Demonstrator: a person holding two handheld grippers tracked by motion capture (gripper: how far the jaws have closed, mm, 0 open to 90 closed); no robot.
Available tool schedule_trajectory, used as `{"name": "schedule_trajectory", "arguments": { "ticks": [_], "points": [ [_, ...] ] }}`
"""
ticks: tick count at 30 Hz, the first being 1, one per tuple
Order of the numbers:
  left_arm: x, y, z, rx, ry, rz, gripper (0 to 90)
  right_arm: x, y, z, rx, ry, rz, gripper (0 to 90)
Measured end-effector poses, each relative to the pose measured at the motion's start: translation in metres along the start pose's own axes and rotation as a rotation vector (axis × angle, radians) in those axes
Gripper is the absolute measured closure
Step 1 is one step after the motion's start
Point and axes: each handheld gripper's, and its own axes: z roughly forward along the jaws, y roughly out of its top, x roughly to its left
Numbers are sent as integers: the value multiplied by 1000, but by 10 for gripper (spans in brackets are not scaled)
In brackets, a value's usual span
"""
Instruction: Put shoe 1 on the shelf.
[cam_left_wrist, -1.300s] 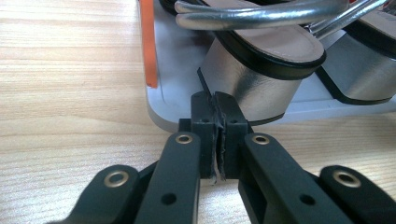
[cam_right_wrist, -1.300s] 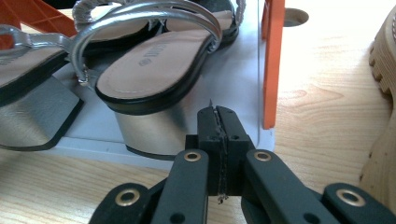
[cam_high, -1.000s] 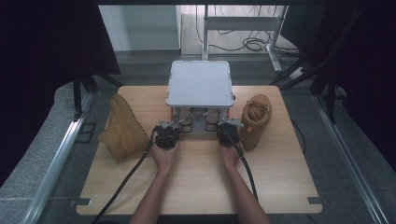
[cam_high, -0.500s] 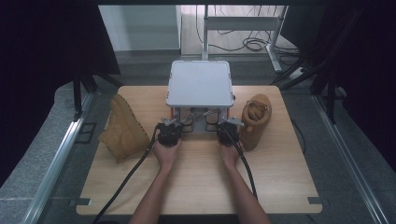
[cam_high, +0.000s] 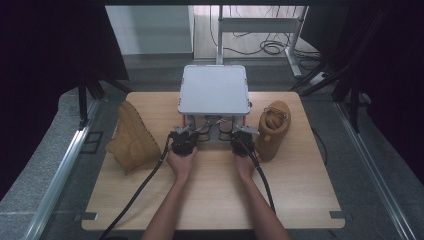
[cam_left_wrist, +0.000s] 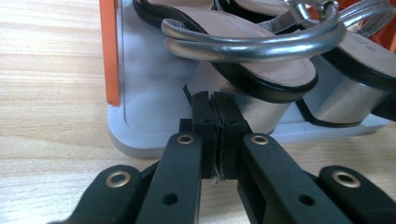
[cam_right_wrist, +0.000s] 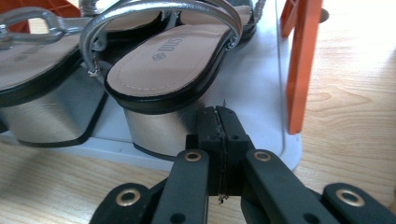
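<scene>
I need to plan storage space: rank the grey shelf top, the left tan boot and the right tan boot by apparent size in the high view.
1. Grey shelf top, largest.
2. Left tan boot, lying on its side.
3. Right tan boot, standing upright and seen from above, so it may only look smaller.

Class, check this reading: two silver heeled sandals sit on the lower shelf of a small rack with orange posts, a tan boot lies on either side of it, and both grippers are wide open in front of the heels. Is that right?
Not quite. Both grippers are shut, not wide open: the left gripper and right gripper have their fingers pressed together with nothing between them, as each gripper view shows. The sandals, the rack and the boots are as described.
</scene>
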Motion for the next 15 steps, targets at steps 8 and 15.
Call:
{"name": "schedule_trajectory", "arguments": {
  "ticks": [8, 15],
  "points": [
    [-7, 7, 5, -1, -4, 4, 880, 3, 0, 1, -1, 14, 0, 895],
    [-7, 7, 5, 2, -2, 10, 876, 6, -1, 2, -2, 29, -12, 895]
  ]
}}
